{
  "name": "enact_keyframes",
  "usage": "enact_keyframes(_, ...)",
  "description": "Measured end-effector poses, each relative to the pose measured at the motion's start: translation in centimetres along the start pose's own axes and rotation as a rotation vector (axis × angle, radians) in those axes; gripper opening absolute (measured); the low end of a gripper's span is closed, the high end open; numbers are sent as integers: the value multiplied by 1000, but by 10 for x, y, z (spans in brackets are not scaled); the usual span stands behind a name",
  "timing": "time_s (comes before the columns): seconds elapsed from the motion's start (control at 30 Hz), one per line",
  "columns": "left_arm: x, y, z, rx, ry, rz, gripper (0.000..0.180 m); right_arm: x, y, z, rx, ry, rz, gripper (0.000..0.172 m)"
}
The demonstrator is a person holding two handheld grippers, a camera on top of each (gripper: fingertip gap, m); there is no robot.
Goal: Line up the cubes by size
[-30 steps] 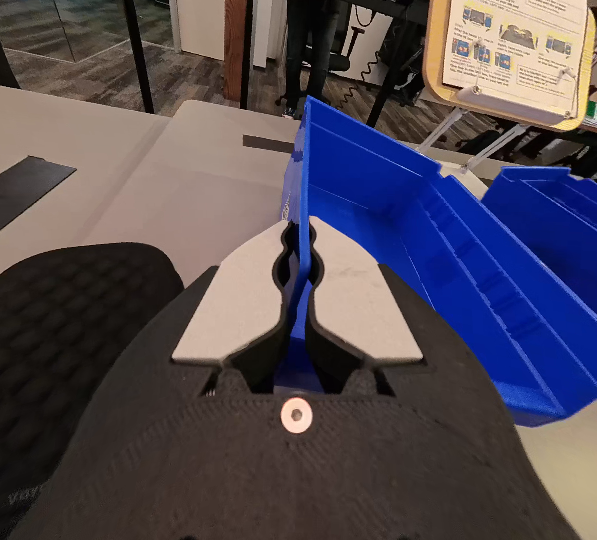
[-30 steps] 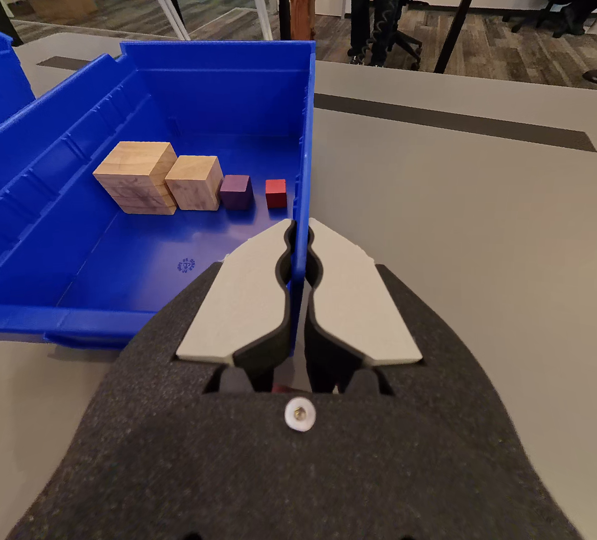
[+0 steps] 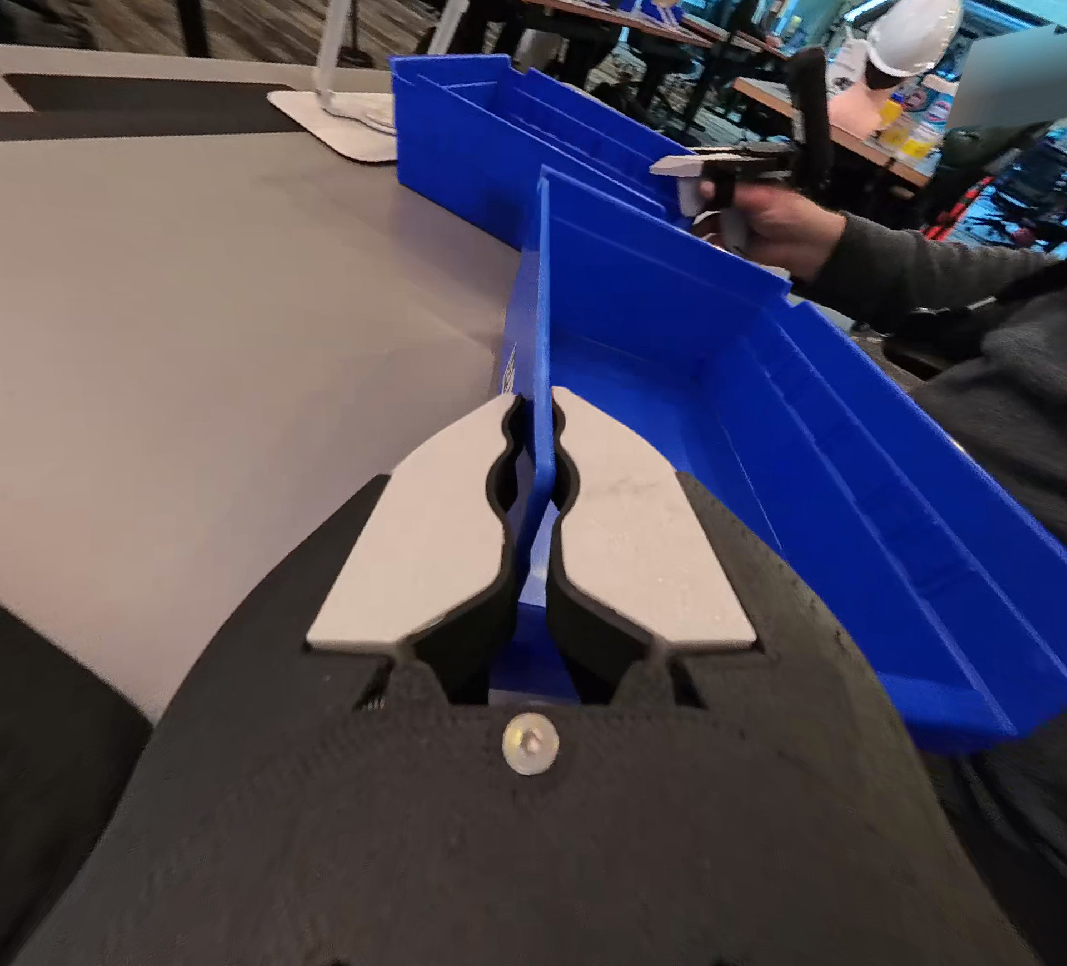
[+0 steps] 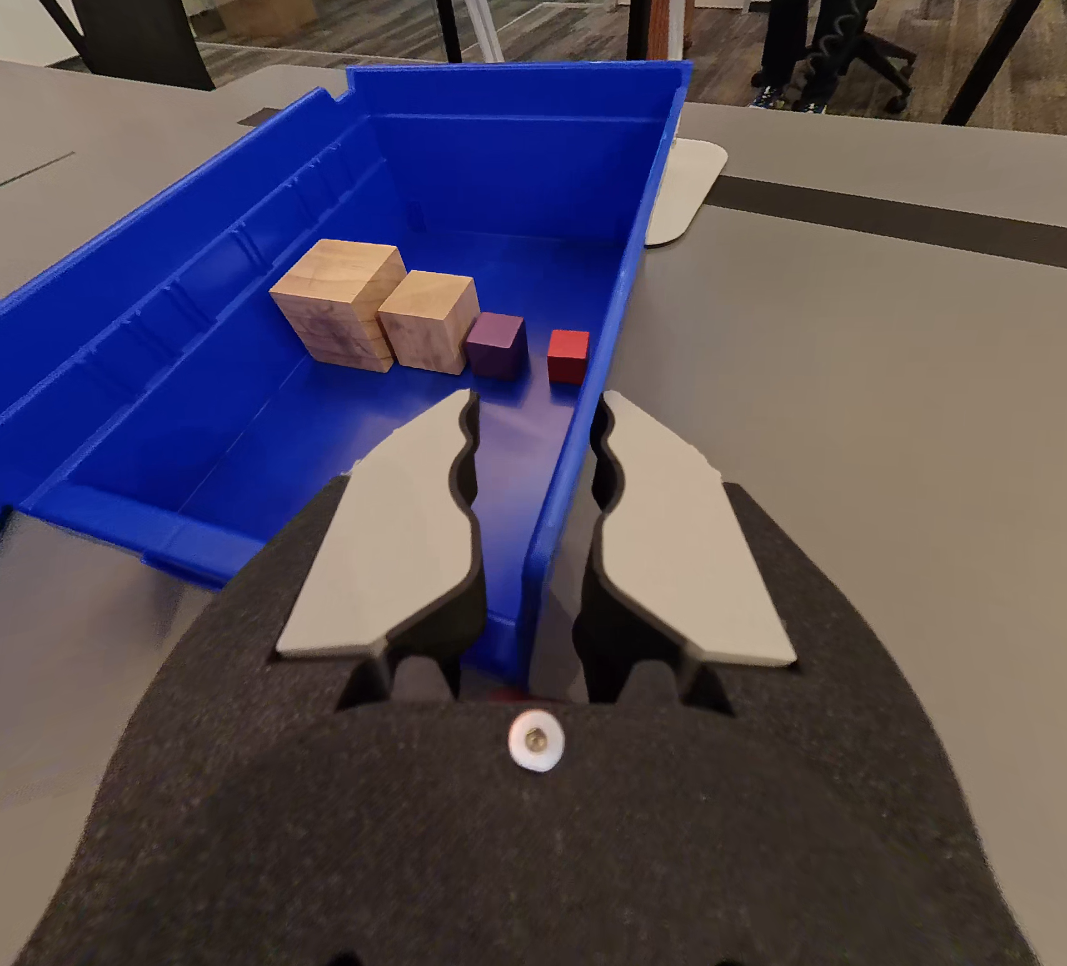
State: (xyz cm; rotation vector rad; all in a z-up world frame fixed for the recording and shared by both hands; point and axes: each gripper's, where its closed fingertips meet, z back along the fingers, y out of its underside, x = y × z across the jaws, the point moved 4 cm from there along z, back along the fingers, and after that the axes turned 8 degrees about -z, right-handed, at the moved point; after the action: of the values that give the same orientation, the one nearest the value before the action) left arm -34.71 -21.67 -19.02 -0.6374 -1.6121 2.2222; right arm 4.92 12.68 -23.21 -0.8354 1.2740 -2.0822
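Four cubes stand in a row on the floor of a blue bin [image 4: 508, 176], near its right wall: a large wooden cube [image 4: 338, 297], a smaller wooden cube [image 4: 430, 320] touching it, a purple cube [image 4: 497, 344] just beside that, and a red cube [image 4: 569, 355] a little apart, close to the wall. They already run from biggest to smallest, so the line-up looks done or nearly so; at most the red one might be nudged in to close its gap. The wooden pair look solid, stiff and moderately weighty, with flat matte faces that pads should hold well; taking them across two opposite side faces, from above, seems safest. The painted small cubes are probably light and somewhat slicker, easy to knock or twist, so a centred pinch on opposite faces suits them; the red one leaves little room on the wall side. The right gripper [image 4: 537, 401] has its fingers spread, straddling the bin's right wall with no pad pressing on it, grasping nothing. The left gripper [image 3: 537, 401] is clenched on the rim of a bin wall [image 3: 543, 303], both pads tight against the blue plastic; no cubes show in that view. A second bin [image 3: 462, 130] and a stand's base [image 3: 340, 124] lie beyond on the grey table [image 3: 202, 274].
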Motion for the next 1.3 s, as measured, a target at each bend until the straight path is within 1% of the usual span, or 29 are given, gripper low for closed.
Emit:
enact_keyframes(0.2,-14,6,-10,34,124,-23,5,13,1,-7,6,-35,-6,38)
enact_keyframes(0.43,-26,3,-42,59,258,-48,5,30,3,-12,19,-86,16,40)
enact_keyframes(0.7,-35,0,-88,79,332,-62,4,48,5,-18,27,-137,29,44)
enact_keyframes(0.83,-40,-3,-103,82,349,-67,4,60,7,-21,36,-198,26,49)
enact_keyframes(0.9,-44,-4,-112,80,359,-67,4,67,7,-23,53,-256,14,52)
enact_keyframes(0.97,-48,-4,-121,85,370,-69,4,68,8,-21,81,-279,1,51)
enact_keyframes(1.0,-50,-5,-124,85,370,-75,4,65,6,-17,92,-278,-10,52)
enact_keyframes(1.03,-51,-7,-128,83,368,-77,4,61,3,-11,93,-270,-20,58)
enact_keyframes(1.1,-53,-8,-134,81,365,-82,4,56,-4,7,79,-273,-44,58)
enact_keyframes(1.17,-54,-9,-142,75,369,-77,4,55,-9,31,88,-287,-70,64)
enact_keyframes(1.23,-57,-10,-150,80,373,-77,4,63,-15,61,107,-341,-130,69)
enact_keyframes(1.3,-61,-12,-158,85,380,-86,4,78,-12,88,173,-386,-137,70)
